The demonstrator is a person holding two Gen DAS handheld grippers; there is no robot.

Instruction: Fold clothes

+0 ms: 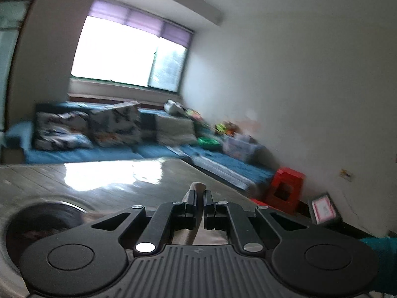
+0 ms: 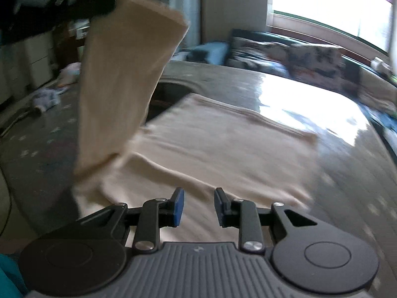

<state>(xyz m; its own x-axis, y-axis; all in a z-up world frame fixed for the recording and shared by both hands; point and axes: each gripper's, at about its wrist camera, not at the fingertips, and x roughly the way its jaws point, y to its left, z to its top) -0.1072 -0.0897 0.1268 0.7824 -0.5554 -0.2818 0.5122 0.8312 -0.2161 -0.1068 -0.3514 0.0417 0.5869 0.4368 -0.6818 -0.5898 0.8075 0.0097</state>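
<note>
**Left claw pinching a lifted sleeve; right claw spread above the garment**

Left wrist view: the left claw (image 1: 200,200) has its two black fingers (image 1: 190,204) drawn almost together, with a thin fold of the cream-coloured knit garment (image 1: 192,233) nipped between them; a small tip of cloth shows just past the fingertips. The view is tilted and blurred. Beyond the claw lies the glossy grey bench (image 1: 111,181), carrying a bright window reflection. A dark round recess with a metal rim (image 1: 44,218) is set into the bench at lower left. Behind it stand a blue sofa (image 1: 82,152) with patterned grey-and-white cushions (image 1: 114,126), a large window with a purple blind (image 1: 129,52), a red plastic stool (image 1: 285,186) against the white wall, and a small framed picture (image 1: 323,209) leaning on the floor.

Right wrist view: the right claw (image 2: 197,206) is spread wide, its blue-faced pads (image 2: 179,207) well apart and gripping nothing; whether they touch the cloth beneath cannot be told. The body of the garment (image 2: 211,144) lies flat on the bench (image 2: 335,173), one edge overlapping the round recess (image 2: 171,92). A long sleeve-like part (image 2: 119,94) rises steeply from the near left of the garment to the upper left, where it meets the dark, blurred left claw (image 2: 99,2). The patterned floor (image 2: 37,136) at left bears scattered small items, too blurred to identify.
</note>
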